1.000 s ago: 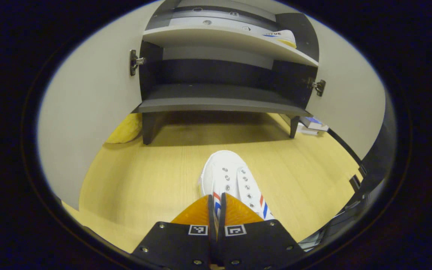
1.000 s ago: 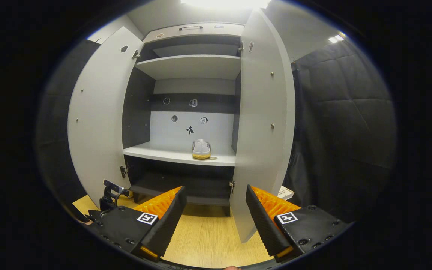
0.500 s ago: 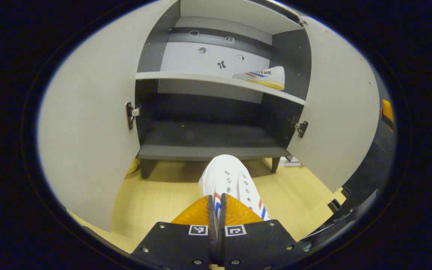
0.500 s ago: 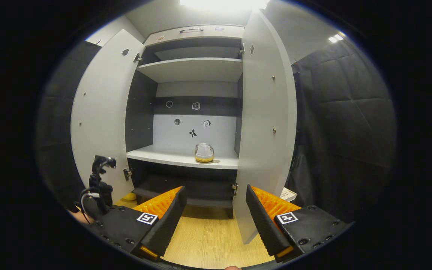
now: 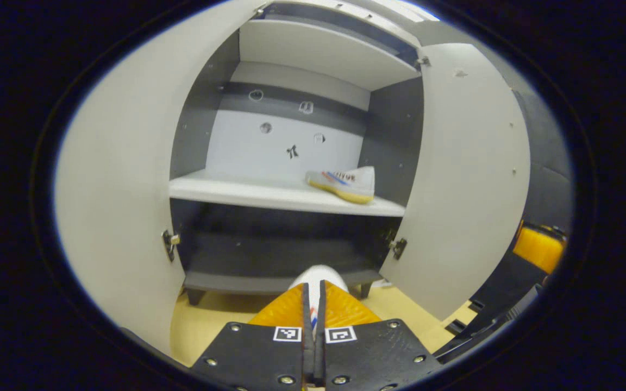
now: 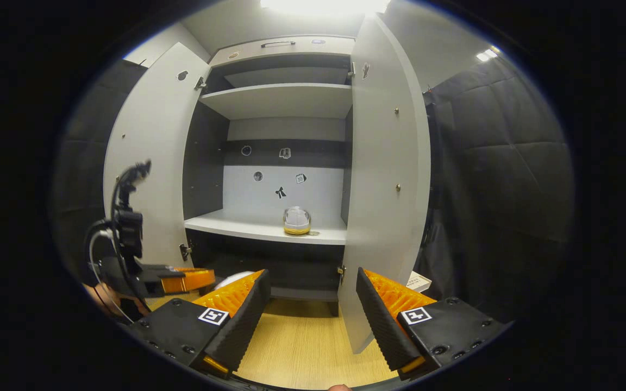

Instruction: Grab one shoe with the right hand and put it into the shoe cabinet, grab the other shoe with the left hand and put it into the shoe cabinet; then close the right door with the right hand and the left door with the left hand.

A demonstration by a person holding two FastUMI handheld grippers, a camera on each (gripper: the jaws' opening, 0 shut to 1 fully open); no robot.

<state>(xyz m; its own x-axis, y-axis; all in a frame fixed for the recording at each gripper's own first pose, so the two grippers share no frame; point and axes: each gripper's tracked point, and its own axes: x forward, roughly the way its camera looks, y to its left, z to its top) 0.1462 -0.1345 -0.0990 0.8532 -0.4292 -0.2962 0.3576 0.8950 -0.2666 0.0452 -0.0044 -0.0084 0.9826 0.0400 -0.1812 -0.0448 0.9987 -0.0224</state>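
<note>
Your left tongs (image 5: 313,304) are clamped on the second shoe (image 5: 317,276), both fingers pressing its upper, with the white toe poking out ahead of the tips. The shoe's long axis runs straight along the tongs, toe first toward the cabinet (image 5: 220,108).

The first shoe (image 5: 343,183) lies on the middle shelf (image 5: 226,190), at that shelf's right end near the side wall, side-on to you with its length along the shelf's front edge. The bare stretch of the shelf is its left and centre part.

That shelf sits above and ahead of your left tongs; what lies directly in front of the toe now is the darker bottom shelf (image 5: 269,282). So, as I judge it, the move turns on height: either lift the toe over the middle shelf's front edge and aim left of the first shoe, or push level onto the bottom shelf.

Your right tongs (image 6: 308,304) hang with the fingers spread wide, gripping nothing, near the lower edge of the right door (image 6: 386,190). In the right gripper view your left tongs (image 6: 191,279) sit low at the left, in front of the left door (image 6: 147,146). Both doors stand wide open, so the way in is free.
</note>
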